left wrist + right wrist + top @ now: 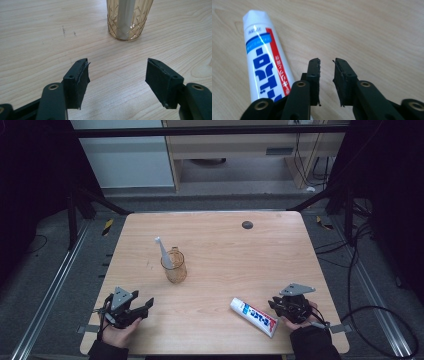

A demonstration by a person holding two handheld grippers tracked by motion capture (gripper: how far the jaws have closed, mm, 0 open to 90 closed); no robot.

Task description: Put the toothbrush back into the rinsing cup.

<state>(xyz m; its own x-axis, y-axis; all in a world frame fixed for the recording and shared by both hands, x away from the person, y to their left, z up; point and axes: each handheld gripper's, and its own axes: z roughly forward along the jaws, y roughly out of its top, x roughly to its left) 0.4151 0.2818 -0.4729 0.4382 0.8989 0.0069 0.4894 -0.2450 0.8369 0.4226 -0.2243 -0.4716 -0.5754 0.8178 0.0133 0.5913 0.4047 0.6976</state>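
High view: an amber cut-glass tumbler (174, 266) is standing left of centre on the pale wooden table (220, 240), with a white toothbrush (163, 251) leaning in it, head up. Nearer the person and to the tumbler's left, the left gripper (145, 306) is resting in a hand, jaws spread and empty. Well to the tumbler's right, a white toothpaste tube with blue and red print (254, 316) is lying flat, and the right gripper (272, 303) is sitting just beyond its flat end.

Left gripper view: the left gripper (117, 72) is pointing at the tumbler (128, 18), jaws wide apart over bare wood, well short of the glass.

Right gripper view: the right gripper (326, 72) is showing only a narrow gap, nothing between the pads; the tube (265, 57) is lying just beside its jaws, not gripped.
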